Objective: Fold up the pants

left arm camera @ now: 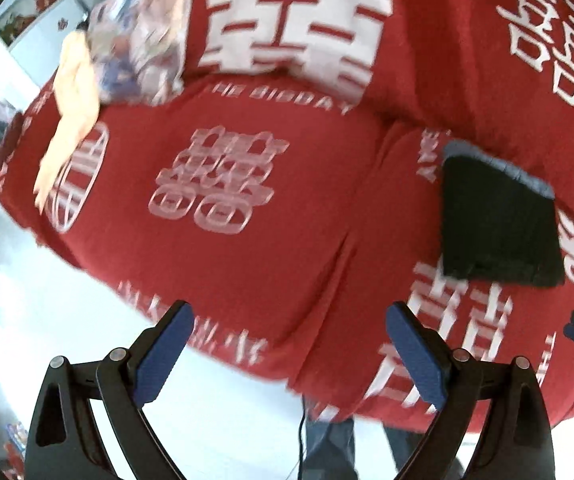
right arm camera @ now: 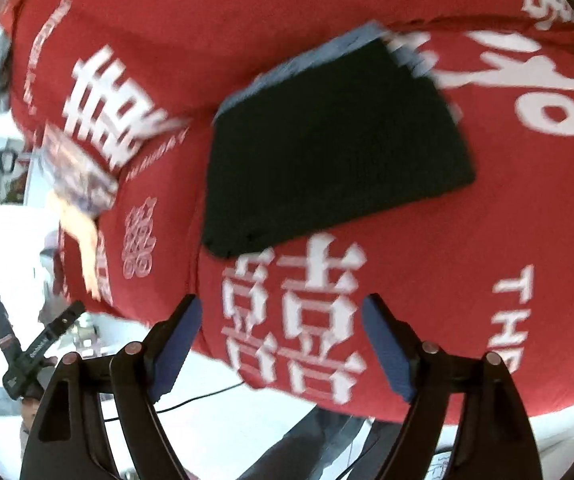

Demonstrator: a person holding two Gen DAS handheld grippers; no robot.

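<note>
Blue-padded fingers of the right gripper and left gripper stood wide, empty. Beyond them the folded pants lay on a red cover. Soft, light, probably floppy; best gripped at a folded edge.
</note>
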